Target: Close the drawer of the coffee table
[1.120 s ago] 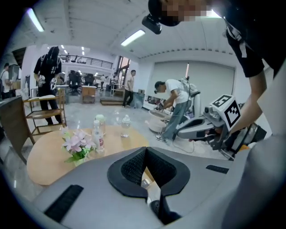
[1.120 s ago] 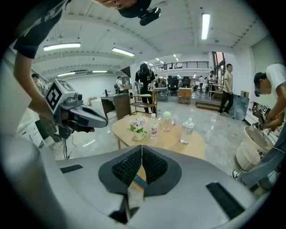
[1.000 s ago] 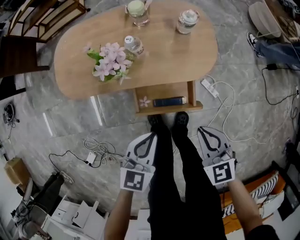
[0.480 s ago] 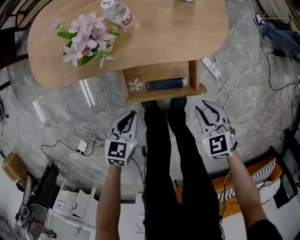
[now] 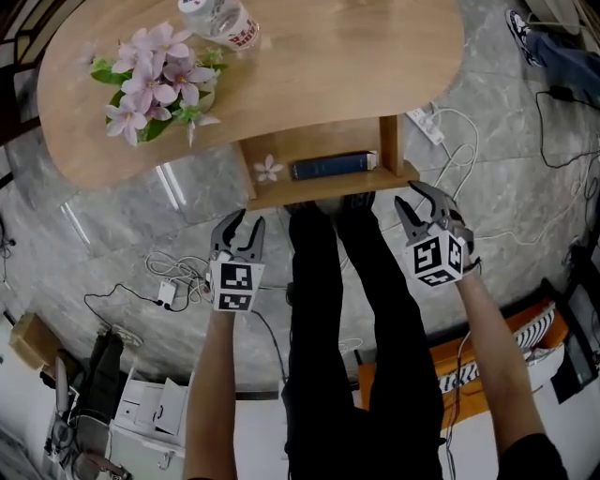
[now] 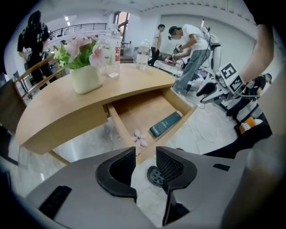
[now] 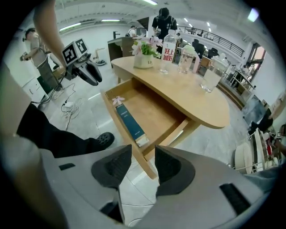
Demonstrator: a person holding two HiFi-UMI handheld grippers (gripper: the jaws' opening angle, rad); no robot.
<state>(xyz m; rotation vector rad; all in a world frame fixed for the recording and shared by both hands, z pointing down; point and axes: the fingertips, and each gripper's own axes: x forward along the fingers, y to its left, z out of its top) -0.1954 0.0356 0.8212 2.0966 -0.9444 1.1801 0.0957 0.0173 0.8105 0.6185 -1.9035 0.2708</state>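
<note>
The wooden coffee table (image 5: 309,66) has its drawer (image 5: 323,192) pulled out toward me. A dark blue book (image 5: 328,166) and a pink flower (image 5: 269,169) lie inside it. My left gripper (image 5: 238,225) hangs just short of the drawer's left front corner; its jaws have just been opening and hold nothing. My right gripper (image 5: 422,202) is beside the drawer's right front corner, jaws also just opened and empty. In the left gripper view the gripper (image 6: 145,154) points at the drawer front (image 6: 167,136). The right gripper (image 7: 143,154) aims at the drawer's corner (image 7: 145,156).
A vase of pink flowers (image 5: 150,80) and a water bottle (image 5: 220,19) stand on the tabletop. My legs and shoes (image 5: 328,220) are right against the drawer front. A power strip (image 5: 424,127) and cables (image 5: 183,277) lie on the marble floor. People stand in the background (image 6: 190,49).
Both grippers have come down and forward to the drawer's front corners. Their jaws, shut a second ago, now stand apart. The drawer has not moved.
</note>
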